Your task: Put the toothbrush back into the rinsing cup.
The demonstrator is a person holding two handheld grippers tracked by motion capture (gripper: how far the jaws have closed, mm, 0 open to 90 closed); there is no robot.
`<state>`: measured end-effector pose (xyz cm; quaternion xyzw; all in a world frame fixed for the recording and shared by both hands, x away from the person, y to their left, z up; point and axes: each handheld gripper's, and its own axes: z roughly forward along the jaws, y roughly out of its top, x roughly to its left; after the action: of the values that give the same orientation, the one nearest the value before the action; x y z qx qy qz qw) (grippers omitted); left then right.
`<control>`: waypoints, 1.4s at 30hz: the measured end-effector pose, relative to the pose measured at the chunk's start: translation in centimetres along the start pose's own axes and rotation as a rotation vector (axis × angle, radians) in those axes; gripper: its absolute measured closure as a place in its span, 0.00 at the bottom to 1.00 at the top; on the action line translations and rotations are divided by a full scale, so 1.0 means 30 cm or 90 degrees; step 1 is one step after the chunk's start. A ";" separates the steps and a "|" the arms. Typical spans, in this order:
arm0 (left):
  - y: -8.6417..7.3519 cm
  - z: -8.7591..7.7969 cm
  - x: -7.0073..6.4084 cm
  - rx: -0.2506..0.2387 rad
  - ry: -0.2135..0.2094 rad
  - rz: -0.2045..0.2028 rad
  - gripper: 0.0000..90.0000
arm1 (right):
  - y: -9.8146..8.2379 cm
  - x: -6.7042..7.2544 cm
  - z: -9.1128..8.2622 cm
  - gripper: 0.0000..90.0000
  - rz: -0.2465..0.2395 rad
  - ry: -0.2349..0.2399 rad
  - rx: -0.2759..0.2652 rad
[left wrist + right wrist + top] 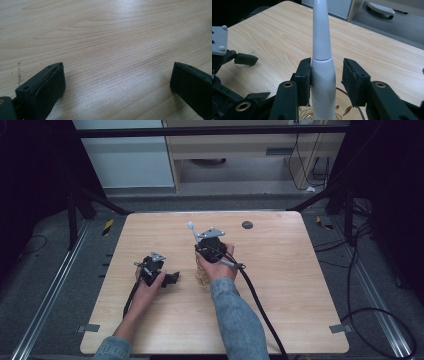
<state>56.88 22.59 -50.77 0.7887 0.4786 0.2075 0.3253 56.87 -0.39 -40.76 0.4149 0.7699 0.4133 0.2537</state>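
Right gripper view: toothbrush (322, 50) upright, tip up; right gripper (325, 82) jaws apart, one pad touching.

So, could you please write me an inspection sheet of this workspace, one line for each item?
Surface: light wooden table, a small dark round spot near its far edge.
Job's things: white electric toothbrush standing in a clear glass cup.
Clutter: nothing seen.
Grippers: right gripper around the toothbrush, one pad touching it, the other apart; left gripper open over bare wood.
Cables: black cable trailing from the right gripper; more cables on the floor at right.
Surroundings: dark frame bars, grey floor, pale cabinet behind.
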 end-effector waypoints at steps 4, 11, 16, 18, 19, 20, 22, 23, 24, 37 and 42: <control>0.000 0.000 0.000 0.000 0.000 0.000 0.00 | 0.000 0.003 0.001 0.65 -0.002 0.003 -0.001; 0.000 0.000 0.000 0.000 0.000 0.000 0.00 | -0.001 0.004 0.001 0.65 -0.003 0.006 0.001; 0.000 0.000 0.000 0.000 0.000 0.000 0.00 | -0.001 0.005 0.001 0.65 -0.003 0.008 0.001; 0.000 0.000 0.000 0.000 0.000 0.000 0.00 | -0.001 0.006 0.000 0.64 -0.001 0.010 0.002; 0.000 0.000 0.000 0.000 0.000 0.000 0.00 | -0.001 0.007 0.000 0.64 -0.002 0.011 0.002; 0.000 0.000 0.000 0.000 0.000 0.000 0.00 | -0.001 0.007 0.000 0.63 -0.005 0.011 0.002; 0.000 0.000 0.000 0.000 0.000 0.000 0.00 | -0.001 0.009 -0.002 0.63 -0.005 0.012 0.002; 0.000 0.000 0.000 0.000 0.000 0.000 0.00 | -0.001 0.009 -0.002 0.62 -0.004 0.012 0.002; 0.000 0.000 0.000 0.000 0.000 0.000 0.00 | -0.001 0.010 -0.002 0.61 -0.003 0.013 0.003; 0.000 0.000 0.000 0.000 0.000 0.000 0.00 | 0.003 0.009 -0.014 0.47 0.014 0.018 -0.001; 0.000 0.000 0.000 0.000 0.000 0.000 0.00 | 0.003 0.004 -0.020 0.41 0.023 0.026 0.002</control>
<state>56.88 22.59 -50.77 0.7888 0.4786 0.2074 0.3252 56.40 -0.53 -40.38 0.4208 0.7676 0.4252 0.2299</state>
